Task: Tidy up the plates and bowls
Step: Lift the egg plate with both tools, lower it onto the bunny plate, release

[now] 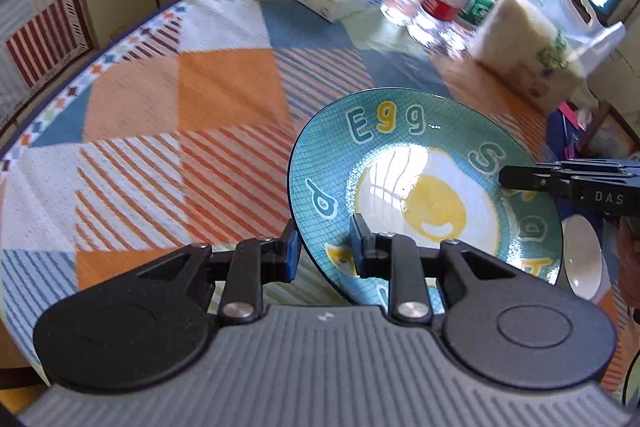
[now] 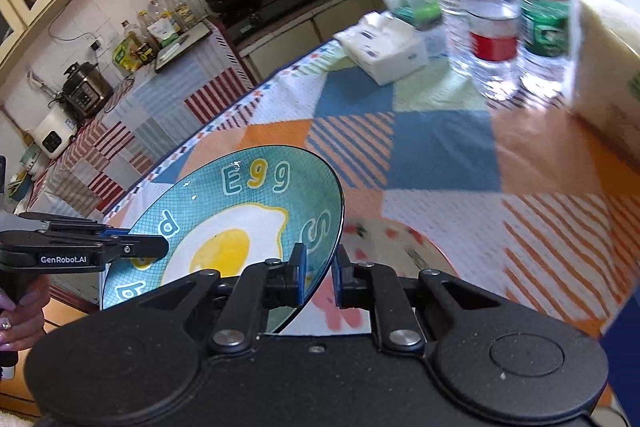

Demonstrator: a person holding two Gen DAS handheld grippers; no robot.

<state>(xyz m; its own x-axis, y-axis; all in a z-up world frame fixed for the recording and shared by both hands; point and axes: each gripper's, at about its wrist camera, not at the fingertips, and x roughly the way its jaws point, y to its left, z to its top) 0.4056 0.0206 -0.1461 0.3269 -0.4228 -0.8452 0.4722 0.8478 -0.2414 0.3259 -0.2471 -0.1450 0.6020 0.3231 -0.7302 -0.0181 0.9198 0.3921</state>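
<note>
The left gripper (image 1: 325, 251) was closed on the near rim of the teal egg plate (image 1: 404, 147), one finger above the rim and one beneath it. The right gripper (image 2: 320, 277) was likewise clamped on the plate's opposite rim, its fingers (image 2: 297, 281) pinching the edge between the blue pads. Both units held the plate (image 2: 256, 211) together, tilted and raised clear of the patchwork tablecloth (image 1: 180, 115). In the left wrist view the right gripper (image 1: 520, 179) entered from the right edge across the plate's printed face. A white bowl (image 1: 582, 259) sat just beyond the plate's right side. A plate with a pink pattern (image 2: 400, 243) lay on the cloth under the raised plate. Water bottles (image 2: 492, 11) and a tissue pack (image 2: 384, 47) stood at the table's far end.
</note>
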